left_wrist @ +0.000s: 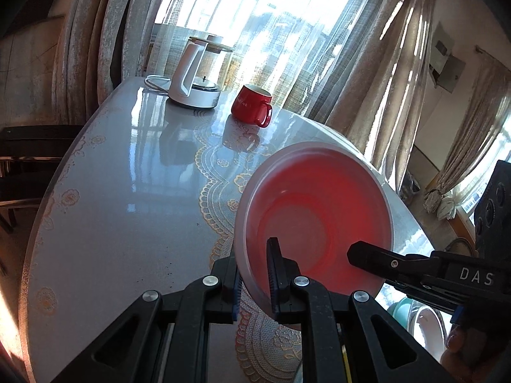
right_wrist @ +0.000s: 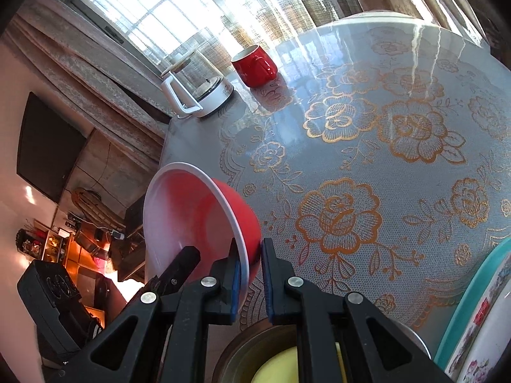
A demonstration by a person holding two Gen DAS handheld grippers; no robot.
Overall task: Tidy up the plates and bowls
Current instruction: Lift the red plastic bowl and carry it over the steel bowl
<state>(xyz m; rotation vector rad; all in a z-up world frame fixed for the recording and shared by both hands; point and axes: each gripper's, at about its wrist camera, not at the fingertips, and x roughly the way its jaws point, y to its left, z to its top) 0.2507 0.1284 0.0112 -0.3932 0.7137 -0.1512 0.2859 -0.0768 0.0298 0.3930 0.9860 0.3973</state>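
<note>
A red bowl with a white rim and a pale inside hangs tilted above the table, held from two sides. My left gripper is shut on the bowl's near rim, one pad inside and one outside. A finger of my right gripper reaches into the bowl from the right. In the right wrist view the red bowl stands almost on edge, and my right gripper is shut on its rim. A finger of the left gripper shows at the bowl's lower left.
The round table carries a glossy lace-pattern cloth. A white kettle and a red mug stand at its far edge. A teal plate, a floral plate and a metal bowl lie close below.
</note>
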